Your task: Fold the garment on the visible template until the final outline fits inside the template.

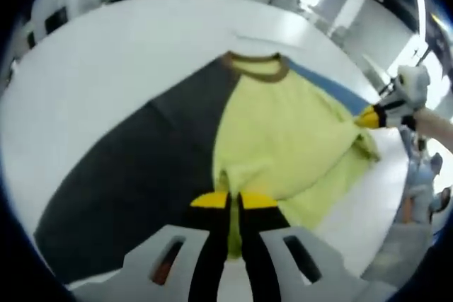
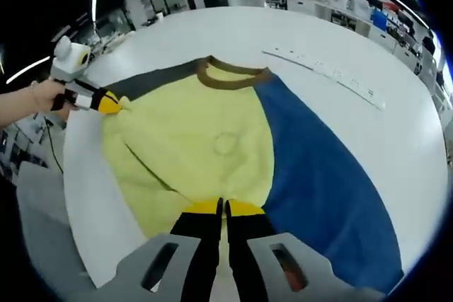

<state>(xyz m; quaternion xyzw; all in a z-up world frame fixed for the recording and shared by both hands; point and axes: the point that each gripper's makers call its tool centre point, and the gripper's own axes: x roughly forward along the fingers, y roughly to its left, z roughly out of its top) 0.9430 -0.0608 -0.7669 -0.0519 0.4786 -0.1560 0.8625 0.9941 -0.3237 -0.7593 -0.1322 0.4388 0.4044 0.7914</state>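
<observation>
Left gripper clamped on shirt hem; right gripper likewise pinching hem; yellow shirt with brown collar spread over dark template on white table.

Template corner (near) cut off

Pale yellow garment with brown collar; blue template right, dark grey left; white desk; yellow-tipped black claws.
</observation>
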